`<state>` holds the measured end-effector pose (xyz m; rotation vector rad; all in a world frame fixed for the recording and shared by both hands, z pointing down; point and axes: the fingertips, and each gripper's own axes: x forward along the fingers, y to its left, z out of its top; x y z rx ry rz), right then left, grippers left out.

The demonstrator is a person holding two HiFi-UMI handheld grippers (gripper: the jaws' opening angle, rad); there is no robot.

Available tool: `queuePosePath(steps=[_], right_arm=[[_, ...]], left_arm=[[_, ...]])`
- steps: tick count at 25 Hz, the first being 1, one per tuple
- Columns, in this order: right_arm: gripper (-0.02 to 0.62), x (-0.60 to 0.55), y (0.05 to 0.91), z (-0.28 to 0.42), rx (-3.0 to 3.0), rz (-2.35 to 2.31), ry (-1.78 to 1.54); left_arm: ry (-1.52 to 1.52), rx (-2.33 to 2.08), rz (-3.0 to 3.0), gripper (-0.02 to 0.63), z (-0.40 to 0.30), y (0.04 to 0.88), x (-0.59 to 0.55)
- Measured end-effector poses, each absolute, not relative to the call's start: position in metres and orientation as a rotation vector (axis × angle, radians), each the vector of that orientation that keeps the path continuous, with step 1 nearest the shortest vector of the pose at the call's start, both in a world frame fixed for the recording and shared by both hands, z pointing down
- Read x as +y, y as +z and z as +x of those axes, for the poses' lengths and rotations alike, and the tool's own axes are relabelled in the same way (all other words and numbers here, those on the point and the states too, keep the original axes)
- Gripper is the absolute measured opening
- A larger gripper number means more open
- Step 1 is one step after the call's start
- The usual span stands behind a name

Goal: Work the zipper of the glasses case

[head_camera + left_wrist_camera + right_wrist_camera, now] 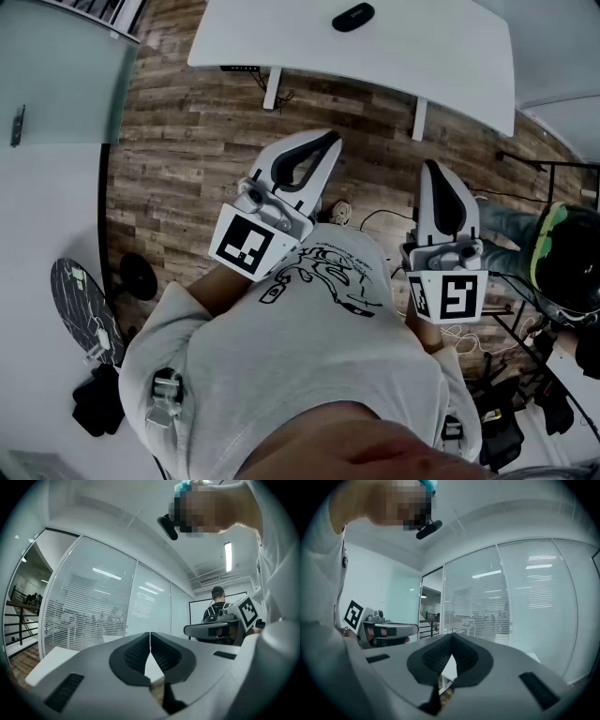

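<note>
A small black oval case [352, 17], possibly the glasses case, lies on the white table [422, 56] at the top of the head view, well away from both grippers. Both grippers are held close to the person's chest. My left gripper [330, 140] points away from the body, its jaws closed tip to tip with nothing between them [150, 637]. My right gripper [433, 169] is likewise shut and empty [452, 639]. Each gripper view shows the other gripper off to the side, the right gripper [220, 627] and the left gripper [386, 630]. Neither gripper view shows the case.
Wooden floor lies below, with the table's white legs [272, 89] and loose cables [375, 220]. Another person [562, 253] stands at the right among bags and stands. A dark round board [84, 309] lies at the left. Glass partitions with blinds [93, 611] fill the gripper views.
</note>
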<state>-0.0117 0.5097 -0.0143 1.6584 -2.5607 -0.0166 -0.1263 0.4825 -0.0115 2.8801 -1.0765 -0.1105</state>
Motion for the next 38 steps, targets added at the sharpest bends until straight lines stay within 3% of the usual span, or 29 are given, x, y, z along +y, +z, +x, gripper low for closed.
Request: queuePosePath(steps=[23, 38], right_arm=[[0.005, 0.478, -0.018, -0.079, -2.56, 1.715, -0.013], [0.005, 0.43, -0.008, -0.048, -2.552, 1.738, 0.006]], left_arm=[[-0.119, -1.027, 2.881, 0.021, -0.198, -0.007, 0.45], [-0.119, -1.008, 2.894, 0.021, -0.169, -0.003, 0.402]])
